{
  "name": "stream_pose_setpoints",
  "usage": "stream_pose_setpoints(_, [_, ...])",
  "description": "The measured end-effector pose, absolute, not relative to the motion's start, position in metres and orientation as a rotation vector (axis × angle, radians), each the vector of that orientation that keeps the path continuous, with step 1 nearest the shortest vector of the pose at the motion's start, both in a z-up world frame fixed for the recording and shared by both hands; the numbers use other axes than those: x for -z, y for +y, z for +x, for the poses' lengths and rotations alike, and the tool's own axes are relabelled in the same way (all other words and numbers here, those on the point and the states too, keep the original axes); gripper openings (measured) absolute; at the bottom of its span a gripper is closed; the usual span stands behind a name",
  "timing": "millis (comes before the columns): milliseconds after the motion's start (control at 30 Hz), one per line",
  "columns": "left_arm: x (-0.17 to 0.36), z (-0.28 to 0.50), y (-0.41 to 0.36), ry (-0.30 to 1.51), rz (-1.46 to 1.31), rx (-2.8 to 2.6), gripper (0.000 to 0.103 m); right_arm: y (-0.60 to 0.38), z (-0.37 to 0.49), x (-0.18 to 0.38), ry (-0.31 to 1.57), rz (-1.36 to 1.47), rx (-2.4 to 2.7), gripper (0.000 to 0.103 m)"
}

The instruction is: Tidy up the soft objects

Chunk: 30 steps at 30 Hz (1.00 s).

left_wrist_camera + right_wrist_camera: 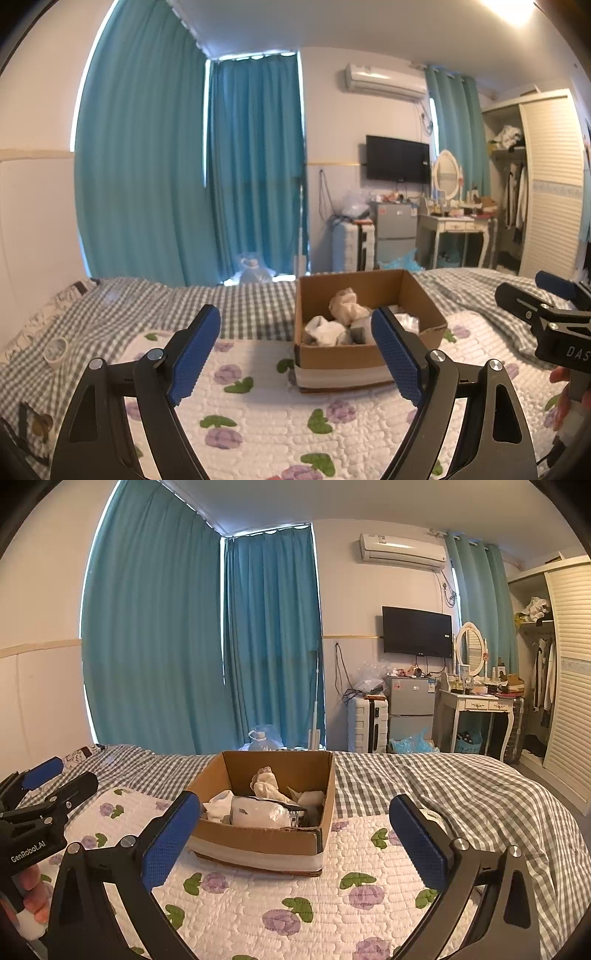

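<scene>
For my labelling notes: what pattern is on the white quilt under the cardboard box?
Purple flowers with green leaves on the white quilt, clearest in the right wrist view.

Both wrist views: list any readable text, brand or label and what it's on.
"GenRobot.AI": white print on the black body of the left gripper, seen in the right wrist view.
"DAS", cut off by the frame edge: on the black body of the right gripper, seen in the left wrist view.
Stickers on the small fridge: too small to read.
Label on the air conditioner: blurred, unreadable.
Cardboard box: no print visible.
</scene>
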<state>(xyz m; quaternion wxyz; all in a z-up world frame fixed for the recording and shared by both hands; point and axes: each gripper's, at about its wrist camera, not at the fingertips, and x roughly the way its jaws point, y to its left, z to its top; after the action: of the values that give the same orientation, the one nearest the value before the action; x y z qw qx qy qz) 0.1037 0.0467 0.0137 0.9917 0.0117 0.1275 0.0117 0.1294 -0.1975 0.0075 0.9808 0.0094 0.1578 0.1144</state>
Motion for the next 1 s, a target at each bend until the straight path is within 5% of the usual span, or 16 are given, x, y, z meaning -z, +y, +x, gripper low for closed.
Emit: stream_pose_setpoints(1000, [-0.0083,0.1053,0.0470,0.271,0.018,-0.034,0.085,-0.1949,0.1323,-0.0021,0.333,0.019,-0.232,0.103])
